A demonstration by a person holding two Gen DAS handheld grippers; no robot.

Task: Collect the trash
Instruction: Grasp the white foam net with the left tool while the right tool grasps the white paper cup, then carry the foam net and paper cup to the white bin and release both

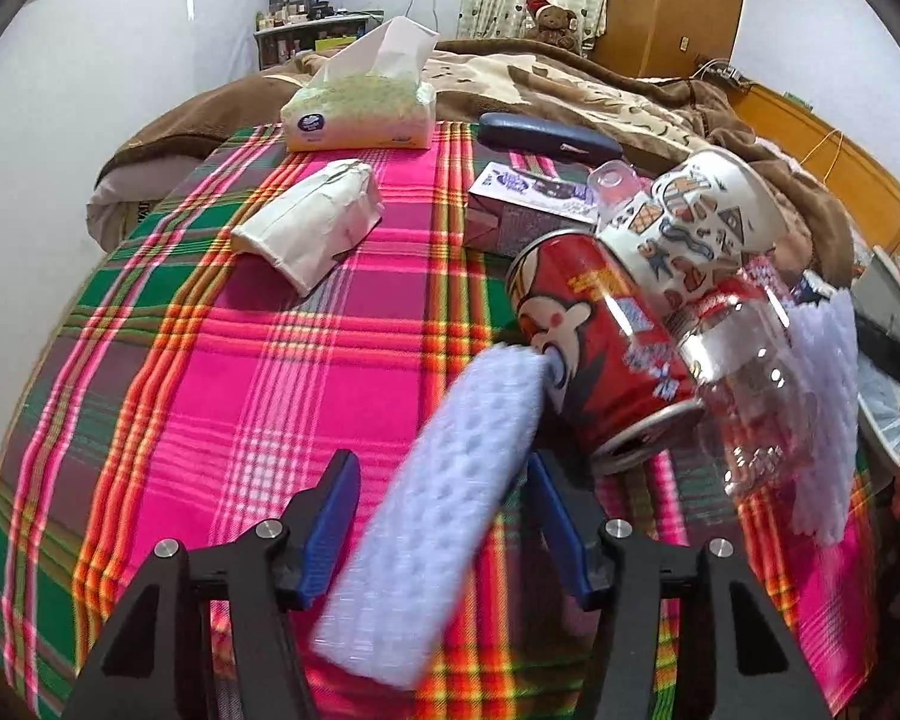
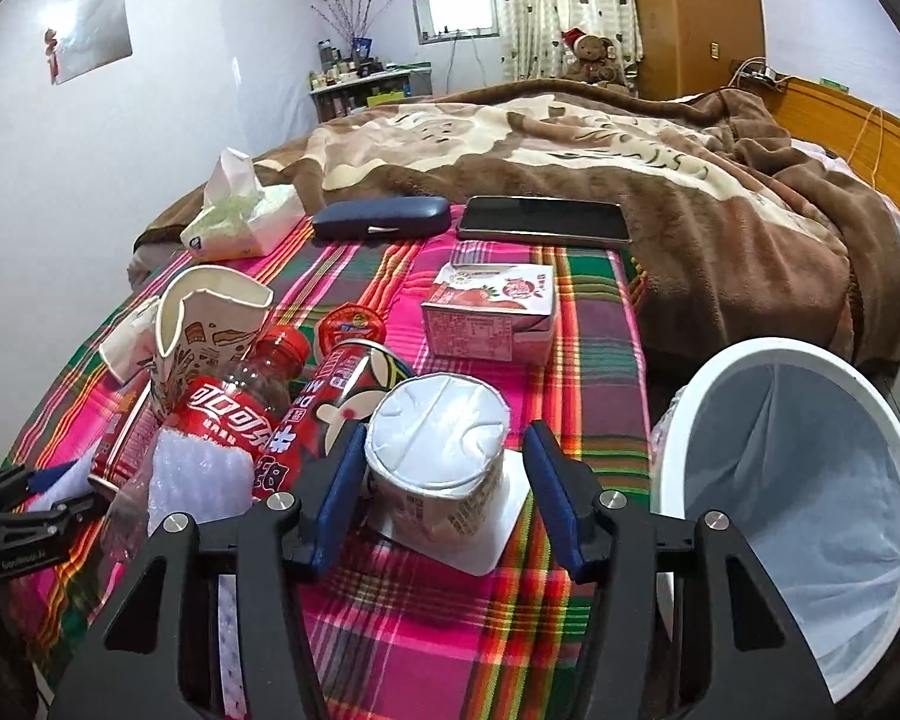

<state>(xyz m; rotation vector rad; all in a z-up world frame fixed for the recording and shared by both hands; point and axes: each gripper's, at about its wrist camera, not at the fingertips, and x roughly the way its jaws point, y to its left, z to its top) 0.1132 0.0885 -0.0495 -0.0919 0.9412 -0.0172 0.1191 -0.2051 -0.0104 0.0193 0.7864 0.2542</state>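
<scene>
My left gripper [image 1: 444, 504] is open; a strip of pale blue foam wrap [image 1: 432, 516] lies between its fingers, untouched by the pads. Beyond it lie a red can [image 1: 600, 336], a patterned paper cup [image 1: 690, 222] and a clear Coke bottle [image 1: 744, 384]. My right gripper [image 2: 441, 492] is open around a white foil-lidded cup [image 2: 438, 468] standing on the plaid cloth [image 2: 450, 630]. The white lined trash bin [image 2: 792, 492] stands at the right edge. The left gripper [image 2: 24, 516] shows at the far left of the right wrist view.
On the cloth: a tissue pack [image 1: 360, 114], a crumpled paper bag [image 1: 312, 222], a dark case [image 2: 384, 219], a phone [image 2: 546, 222], a strawberry milk carton [image 2: 492, 312], a purple carton [image 1: 528, 204]. A brown blanket [image 2: 630, 150] covers the bed behind.
</scene>
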